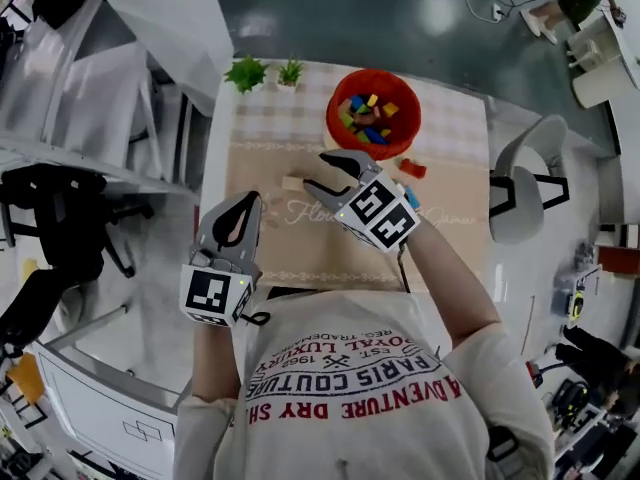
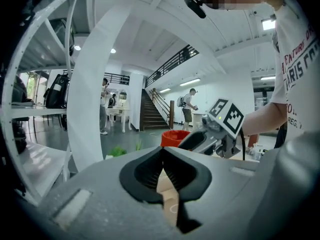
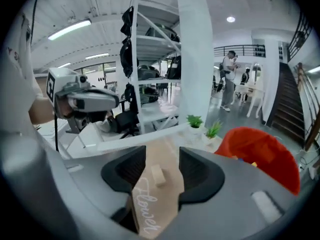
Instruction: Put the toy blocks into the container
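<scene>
An orange basket (image 1: 372,113) holding several coloured blocks stands at the far side of the tan mat (image 1: 300,238). A plain wooden block (image 1: 292,182) lies on the mat just left of my right gripper (image 1: 324,172), which is open. In the right gripper view the wooden block (image 3: 158,175) lies on the mat in line with the gap of the right gripper (image 3: 162,155), untouched, with the basket (image 3: 260,151) off to the right. A red block (image 1: 412,169) and a blue block (image 1: 411,197) lie near the basket. My left gripper (image 1: 243,204) hangs over the mat's left edge, shut and empty (image 2: 161,152).
Two small potted plants (image 1: 246,72) (image 1: 290,71) stand at the table's far left corner. A white chair (image 1: 525,183) is at the table's right side. White shelving (image 1: 110,98) and a black chair (image 1: 60,218) stand to the left.
</scene>
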`<state>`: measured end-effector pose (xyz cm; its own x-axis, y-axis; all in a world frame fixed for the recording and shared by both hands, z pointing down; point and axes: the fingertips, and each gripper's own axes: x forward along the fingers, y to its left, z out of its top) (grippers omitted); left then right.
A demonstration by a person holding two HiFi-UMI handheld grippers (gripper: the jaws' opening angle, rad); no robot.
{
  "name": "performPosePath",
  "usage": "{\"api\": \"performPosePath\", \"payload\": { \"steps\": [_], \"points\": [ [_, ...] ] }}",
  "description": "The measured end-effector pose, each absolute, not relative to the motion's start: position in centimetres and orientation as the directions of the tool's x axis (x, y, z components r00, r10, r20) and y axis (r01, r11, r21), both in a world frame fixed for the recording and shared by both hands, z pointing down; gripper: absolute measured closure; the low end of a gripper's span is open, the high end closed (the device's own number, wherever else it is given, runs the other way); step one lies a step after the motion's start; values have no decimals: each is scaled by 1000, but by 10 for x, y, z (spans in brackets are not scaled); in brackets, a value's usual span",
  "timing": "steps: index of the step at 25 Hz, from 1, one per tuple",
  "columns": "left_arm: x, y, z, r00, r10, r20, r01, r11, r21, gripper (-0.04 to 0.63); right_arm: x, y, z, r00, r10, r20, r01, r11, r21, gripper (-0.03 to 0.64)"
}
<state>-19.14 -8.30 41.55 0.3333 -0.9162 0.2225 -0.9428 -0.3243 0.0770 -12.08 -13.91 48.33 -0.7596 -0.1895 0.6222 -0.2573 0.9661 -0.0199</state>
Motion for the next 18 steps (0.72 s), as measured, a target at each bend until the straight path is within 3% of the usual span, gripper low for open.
{"api": "performPosePath", "payload": {
  "steps": [11, 18],
  "points": [
    [-206, -42, 467, 209, -917, 340, -976, -177, 124, 591, -136, -120, 609, -639, -4, 769, -126, 987, -99, 428],
    [-212, -38, 483, 173, -915, 365, -980, -122, 160, 591, -140, -119, 647, -571, 44, 820, -135, 980, -146, 430]
  ]
}}
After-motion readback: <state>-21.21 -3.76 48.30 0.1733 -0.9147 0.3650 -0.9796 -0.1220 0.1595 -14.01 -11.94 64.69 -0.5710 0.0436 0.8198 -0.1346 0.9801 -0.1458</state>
